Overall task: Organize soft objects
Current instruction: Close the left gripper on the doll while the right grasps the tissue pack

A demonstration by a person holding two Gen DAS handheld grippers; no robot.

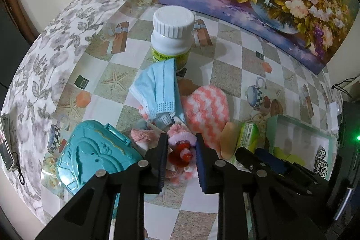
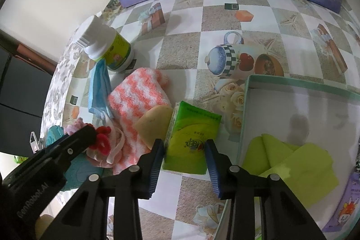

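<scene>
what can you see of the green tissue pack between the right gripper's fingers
The green plastic-wrapped pocket tissue pack is a soft, flat rectangle with glossy film, printed writing and a red logo near its lower end. It lies flat on the checkered tablecloth, beside the pale open box. Its left edge touches a tan sponge-like piece. The right gripper straddles its near end, with both blue pads at the pack's sides; whether they press it is unclear.

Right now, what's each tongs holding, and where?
Left tongs: pads around the pink fluffy toy. Right tongs: astride the green tissue pack, long sides. Firm grip on either unclear.
</scene>
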